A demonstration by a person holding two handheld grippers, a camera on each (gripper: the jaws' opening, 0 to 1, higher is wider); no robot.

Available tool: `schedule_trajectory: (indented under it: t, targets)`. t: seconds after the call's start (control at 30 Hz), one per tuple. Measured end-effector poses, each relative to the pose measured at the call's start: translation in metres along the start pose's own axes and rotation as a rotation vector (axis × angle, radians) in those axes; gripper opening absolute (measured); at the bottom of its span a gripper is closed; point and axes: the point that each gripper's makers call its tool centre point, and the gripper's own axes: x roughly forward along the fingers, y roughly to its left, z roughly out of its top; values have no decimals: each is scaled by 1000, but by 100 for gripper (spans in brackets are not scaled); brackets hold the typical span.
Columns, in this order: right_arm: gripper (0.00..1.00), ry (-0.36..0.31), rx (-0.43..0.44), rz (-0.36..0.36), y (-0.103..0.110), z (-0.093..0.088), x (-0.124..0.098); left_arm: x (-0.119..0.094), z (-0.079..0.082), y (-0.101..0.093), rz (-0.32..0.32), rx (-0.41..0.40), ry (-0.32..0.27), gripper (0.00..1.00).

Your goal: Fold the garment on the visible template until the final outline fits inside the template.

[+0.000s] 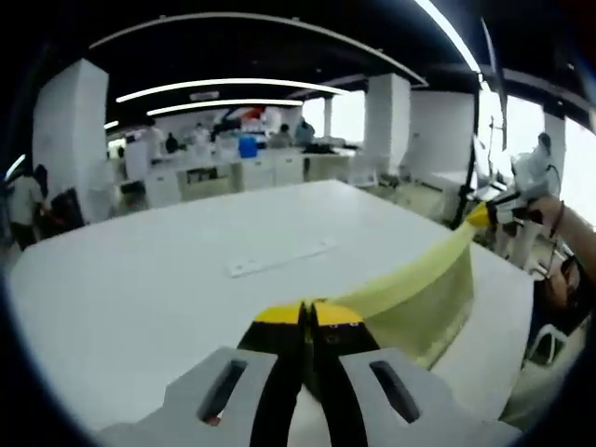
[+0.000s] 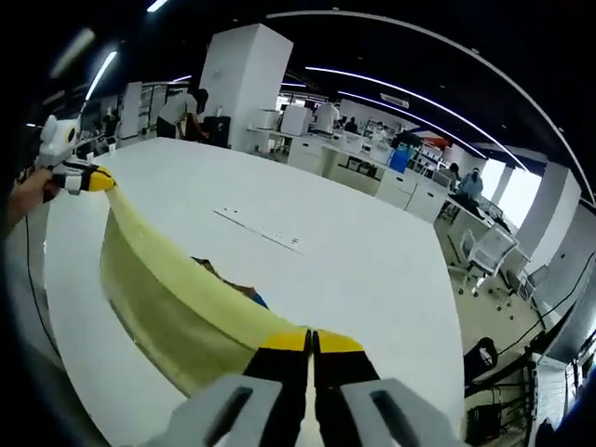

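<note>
A pale yellow garment (image 1: 424, 289) hangs stretched in the air above the white table (image 1: 168, 270). In the left gripper view my left gripper (image 1: 308, 315) is shut on one corner of it, and the cloth runs up to the right to the other gripper (image 1: 486, 213), held by a hand. In the right gripper view my right gripper (image 2: 311, 343) is shut on the garment (image 2: 168, 298), which stretches left to the other gripper (image 2: 91, 178). A dark and blue patch (image 2: 237, 287) shows on the table just behind the cloth; I cannot tell what it is.
A thin white strip (image 1: 281, 257) lies flat mid-table, also seen as the strip (image 2: 260, 229) in the right gripper view. Desks, white pillars, chairs and several people stand beyond the table's far edges. A person's arm (image 1: 568, 237) is at the right.
</note>
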Motion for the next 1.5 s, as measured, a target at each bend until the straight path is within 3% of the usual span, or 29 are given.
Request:
schedule_trajectory:
  t: [0.13,0.23,0.4,0.5,0.57,0.7,1.1,1.5]
  targets:
    - [0,7,18,1,-3,-1,21,17,-6,10,31,-38,-1,0]
    - [0,11,23,-3,-5,-2,35,26,-11,13,45,-111,2,0]
    - [0,24,26,2,-5,-7,54,39,-22,22,75,-144,10,0]
    - [0,33,27,-5,-5,-12,66,49,-25,23,67,-118,-9,0]
    - [0,45,35,-9,-7,-18,76,55,-32,26,88,-96,18,0]
    - [0,58,72,-9,-5,-30,94,67,-43,29,93,-121,24,0]
    - [0,84,82,10,4,-51,138,99,-94,51,153,-171,113,0]
    - [0,145,83,19,7,-73,160,114,-120,58,178,-240,157,0]
